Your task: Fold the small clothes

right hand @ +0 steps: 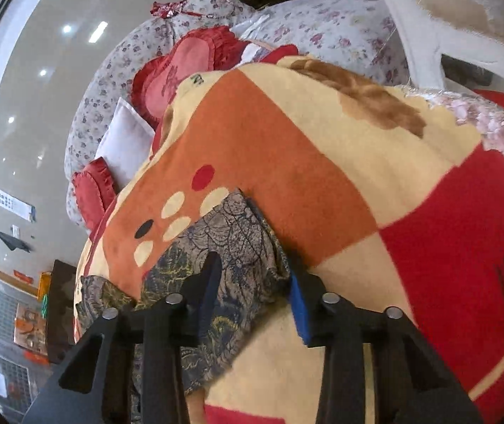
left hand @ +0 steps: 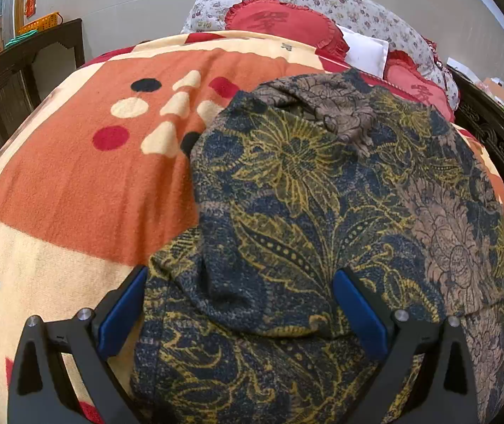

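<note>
So the dark blue-and-gold floral garment lay on the orange patchwork blanket, running between both spread, released grippers: left gripper, right gripper.

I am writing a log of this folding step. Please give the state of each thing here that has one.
Dark floral-print garment: lying on the blanket, partly folded, rumpled.
Left gripper: open, fabric between its fingers.
Right gripper: open around a garment edge.
Orange, cream and red fleece blanket: spread flat.

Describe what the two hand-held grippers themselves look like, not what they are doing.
Both match. The left hand-held gripper and the right hand-held gripper have matte black angular frames with triangular cut-outs, round silver pivot bolts, and flat blue pads lining the fingers. No cables, markings or sleeves show.
</note>
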`<state>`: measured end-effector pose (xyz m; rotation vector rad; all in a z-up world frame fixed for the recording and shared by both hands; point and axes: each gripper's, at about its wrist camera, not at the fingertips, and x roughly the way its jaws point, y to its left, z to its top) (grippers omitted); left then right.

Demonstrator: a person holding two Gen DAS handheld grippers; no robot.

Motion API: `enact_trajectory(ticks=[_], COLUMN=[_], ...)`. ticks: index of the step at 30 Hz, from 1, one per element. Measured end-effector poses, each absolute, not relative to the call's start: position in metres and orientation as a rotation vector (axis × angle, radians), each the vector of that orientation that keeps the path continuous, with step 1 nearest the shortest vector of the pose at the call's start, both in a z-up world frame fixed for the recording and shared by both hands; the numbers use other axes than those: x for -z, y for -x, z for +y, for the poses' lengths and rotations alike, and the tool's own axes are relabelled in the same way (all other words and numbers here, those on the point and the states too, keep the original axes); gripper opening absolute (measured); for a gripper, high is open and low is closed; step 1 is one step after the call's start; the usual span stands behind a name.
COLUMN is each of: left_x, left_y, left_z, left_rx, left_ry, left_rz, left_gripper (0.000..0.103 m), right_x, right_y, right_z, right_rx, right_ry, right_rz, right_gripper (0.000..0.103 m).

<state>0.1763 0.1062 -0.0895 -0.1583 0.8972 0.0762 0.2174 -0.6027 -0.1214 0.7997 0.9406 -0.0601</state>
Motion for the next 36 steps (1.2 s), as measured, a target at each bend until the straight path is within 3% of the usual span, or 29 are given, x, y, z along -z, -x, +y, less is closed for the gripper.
enact_trajectory(ticks=[3, 5, 18, 25, 36], left_x=[0.09, 0.09, 0.09, 0.09, 0.088], left_y=[-0.176, -0.176, -0.176, -0.176, -0.174], left_z=[0.106, 0.106, 0.106, 0.106, 0.109], left_rx=[-0.077, -0.076, -0.075, -0.075, -0.066], left_ry=[0.157, 0.159, 0.158, 0.158, 0.18], left_rz=[0.898, 0.897, 0.897, 0.897, 0.887], left_gripper=[0.103, 0.103, 0.103, 0.103, 0.103], right_x=[0.119, 0.107, -0.067, -0.115, -0.168], right_y=[-0.218, -0.216, -0.183, -0.167, -0.158], right_z=[-0.6, -0.594, -0.608, -0.612, -0.454], right_rx=[0.071, 0.071, 0.258, 0.304, -0.118], right_ry=[-0.732, -0.655, -0.281, -0.256, -0.186], right_rz=[0.957, 0.961, 0.729, 0.665, 0.572], right_gripper=[0.011, 0.008, 0.008, 0.008, 0.008])
